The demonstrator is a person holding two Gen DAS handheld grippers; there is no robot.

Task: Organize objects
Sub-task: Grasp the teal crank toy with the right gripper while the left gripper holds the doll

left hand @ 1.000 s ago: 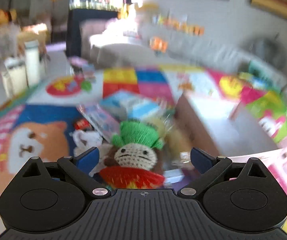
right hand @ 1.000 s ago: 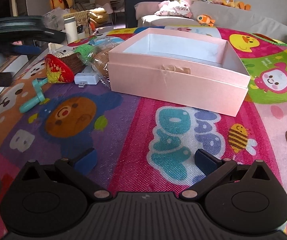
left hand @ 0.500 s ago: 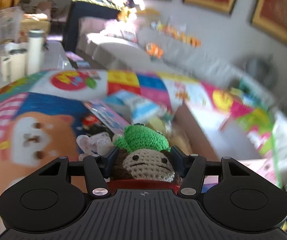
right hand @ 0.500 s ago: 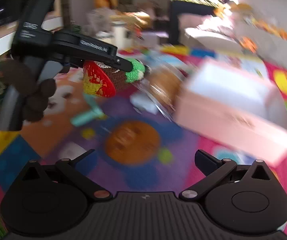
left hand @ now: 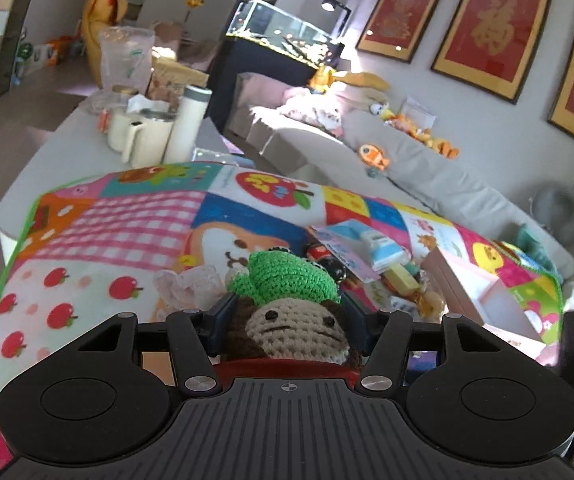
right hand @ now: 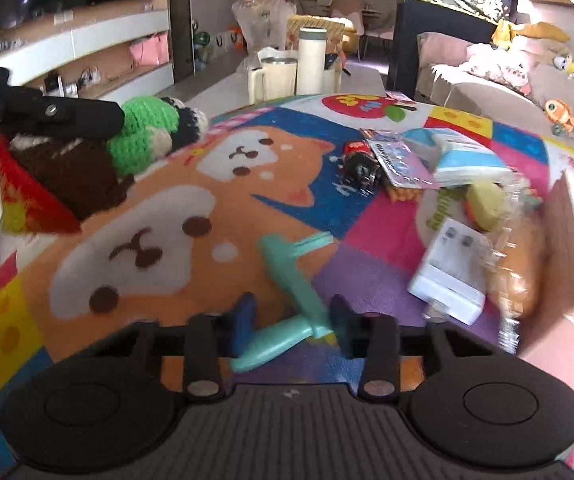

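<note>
**Both grippers loaded: crochet doll on the left, teal tool on the right**

Left wrist view first. The left gripper has its jaws clamped on the crochet doll, the one with the green knit cap and the brown-and-beige face, pads pressing both sides of its head. A second ago the jaws stood wide with the doll sitting between them on the play mat; now the doll is up off the mat and the picture is sharp rather than smeared. Behind it there's a pile of small packets and the pink box off to the right, open side up. On the wall hang red framed prints with gold characters, too stylised for me to read. No readable brand on the white flask at the far end of the desk.

Right wrist view. The right gripper just closed its jaws down narrow around the teal plastic tool; the handle runs between the pads, though it's blurry and I can't swear they're pressing it. A second ago this camera faced the pink box front-on with the jaws wide and nothing between them. This view gives you what the left one can't: the doll from the side, with its red skirt. It also shows the white charger beside a clear bag. Packet labels are too blurred to read.
</note>
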